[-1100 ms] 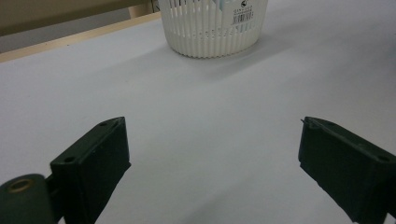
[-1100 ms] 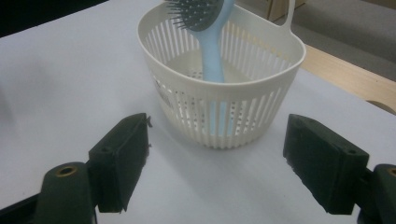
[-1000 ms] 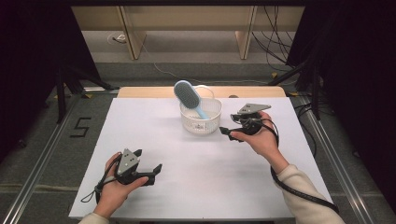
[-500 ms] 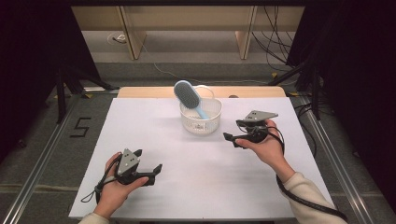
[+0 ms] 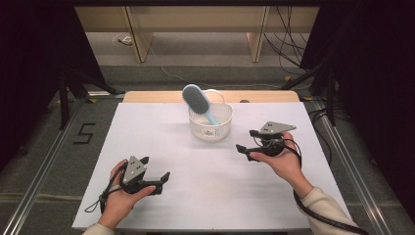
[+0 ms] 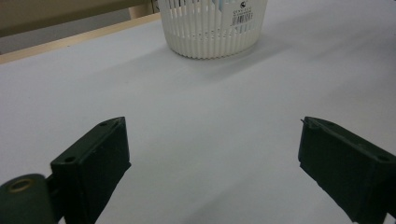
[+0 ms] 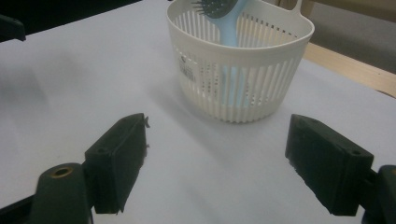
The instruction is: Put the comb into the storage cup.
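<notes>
Hairbrush (image 5: 198, 101) stands in the white basket (image 5: 211, 128), which sits near the far edge of the table (image 5: 147, 132), about mid-width. Handle end is down inside the basket; bristle head sticks up and out over the rim, leaning toward the far-left corner. So the long axis runs steep, not vertical: from the basket floor up and away to the far left. In the right gripper view the blue handle (image 7: 229, 70) shows through the slats, head (image 7: 215, 7) above the rim, bristles facing roughly toward that camera.

What changed vs. a sec ago: right gripper (image 5: 247, 140) was just beside the basket's right wall, now it's drawn back toward the near-right side of the table and a bit lower, w/ clear table between it and the basket. Its fingers (image 7: 119, 158) stand wide apart, nothing between them. Brush and basket haven't shifted.

Left gripper (image 5: 163, 177) sits near the near-left corner, same spot as before, fingers (image 6: 95, 163) wide apart and empty, aimed at the basket.

Read: brush looks already dropped in and let go; right hand is backing off, so the placing step seems done.
</notes>
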Demonstrator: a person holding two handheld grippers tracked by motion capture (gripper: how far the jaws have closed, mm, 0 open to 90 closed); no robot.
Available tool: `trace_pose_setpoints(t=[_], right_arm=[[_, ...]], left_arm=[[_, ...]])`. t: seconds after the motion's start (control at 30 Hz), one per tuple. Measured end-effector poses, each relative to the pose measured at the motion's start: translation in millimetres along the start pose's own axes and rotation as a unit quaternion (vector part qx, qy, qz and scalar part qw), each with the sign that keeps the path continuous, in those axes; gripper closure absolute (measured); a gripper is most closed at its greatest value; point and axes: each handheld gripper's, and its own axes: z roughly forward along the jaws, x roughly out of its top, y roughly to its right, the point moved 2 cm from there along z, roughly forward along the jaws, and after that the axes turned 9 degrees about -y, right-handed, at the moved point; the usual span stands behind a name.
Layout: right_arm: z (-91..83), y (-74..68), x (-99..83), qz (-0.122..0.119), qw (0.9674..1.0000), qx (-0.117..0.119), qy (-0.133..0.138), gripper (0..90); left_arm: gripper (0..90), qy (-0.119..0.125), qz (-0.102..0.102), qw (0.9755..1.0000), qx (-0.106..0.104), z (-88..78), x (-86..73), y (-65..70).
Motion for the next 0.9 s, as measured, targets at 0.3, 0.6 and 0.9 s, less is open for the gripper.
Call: trace_pose_setpoints(t=[0.3,0.6,0.9], right_arm=[[-12.6,-1.7,-13.7,0.003,0.9999,0.005,0.014,21.4],[-24.5,1.5,-30.8,0.015,0.9997,0.009,0.02,20.3],[-32.8,0.8,-42.9,0.021,0.9995,0.01,0.024,19.3]], left_arm=[[8.1,0.0,0.001,1.0,0.0,0.0,0.1,0.2],[8.2,-0.001,0.002,1.0,0.002,0.2,0.1,0.0],[8.2,-0.001,0.002,1.0,0.002,0.1,0.0,-0.1]])
